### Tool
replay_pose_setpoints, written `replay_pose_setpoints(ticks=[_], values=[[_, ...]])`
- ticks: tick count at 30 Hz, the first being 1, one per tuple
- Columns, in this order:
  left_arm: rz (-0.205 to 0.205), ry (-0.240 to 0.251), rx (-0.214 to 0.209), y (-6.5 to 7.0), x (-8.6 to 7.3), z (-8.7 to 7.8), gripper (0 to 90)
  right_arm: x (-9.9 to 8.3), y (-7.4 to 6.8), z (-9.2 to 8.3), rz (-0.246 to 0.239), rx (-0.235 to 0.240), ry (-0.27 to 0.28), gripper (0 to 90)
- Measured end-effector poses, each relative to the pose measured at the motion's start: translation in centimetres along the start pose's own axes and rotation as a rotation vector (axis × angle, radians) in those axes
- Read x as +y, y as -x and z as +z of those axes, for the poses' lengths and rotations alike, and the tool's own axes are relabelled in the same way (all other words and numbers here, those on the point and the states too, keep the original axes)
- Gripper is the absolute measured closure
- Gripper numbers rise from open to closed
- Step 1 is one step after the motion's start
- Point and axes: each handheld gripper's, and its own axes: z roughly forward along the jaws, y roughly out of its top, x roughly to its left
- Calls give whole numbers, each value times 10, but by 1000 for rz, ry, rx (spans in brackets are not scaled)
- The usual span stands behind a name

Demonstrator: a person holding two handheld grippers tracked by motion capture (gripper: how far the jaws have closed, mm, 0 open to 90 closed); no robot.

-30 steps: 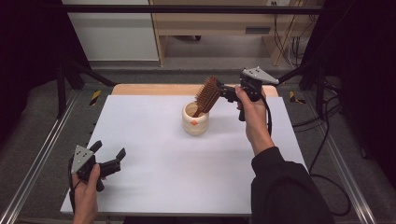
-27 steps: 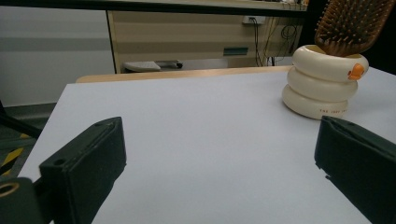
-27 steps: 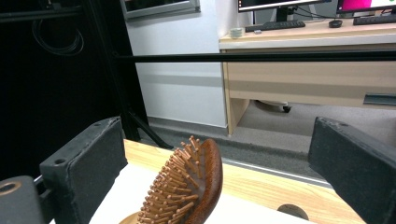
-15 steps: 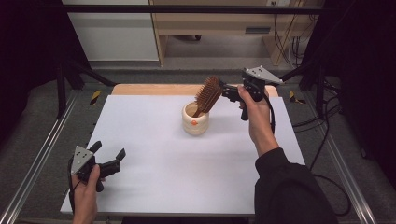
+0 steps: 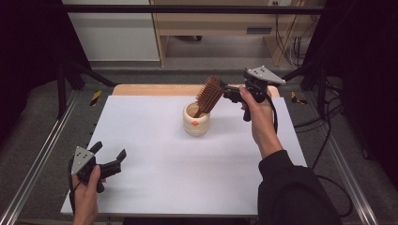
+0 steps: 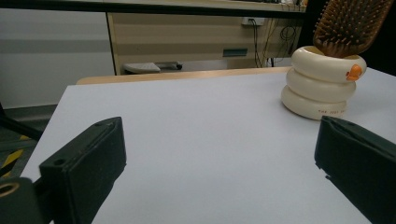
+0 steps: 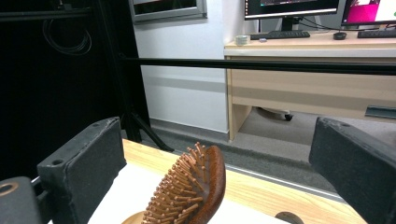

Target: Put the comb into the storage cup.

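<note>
Table: white top. Cup near centre, slightly toward 1 o'clock, w/ brush standing handle-down inside, head tilted toward 1. R gripper just beside brush head at 3 o'clock, jaws spread, not touching. L gripper at 8 o'clock, jaws spread, holding nothing.

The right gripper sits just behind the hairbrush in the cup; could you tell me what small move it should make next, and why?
Probably a short retreat, up and away from the hairbrush. The right gripper has its jaws wide open, with the brush head between them but untouched, and the brush stands handle-down in the cream cup, leaning on its rim. The placing looks done.
</note>
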Motion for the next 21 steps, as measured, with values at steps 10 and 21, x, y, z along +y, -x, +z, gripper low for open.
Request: replay_pose_setpoints(ticks=[10, 21], values=[[-5, -1, -6, 1, 0, 0, 22, 3, 5, -8, 7, -19, 6, 35], [-4, 3, -12, 2, 0, 0, 20, 6, 12, -18, 19, -31, 22, 25]])
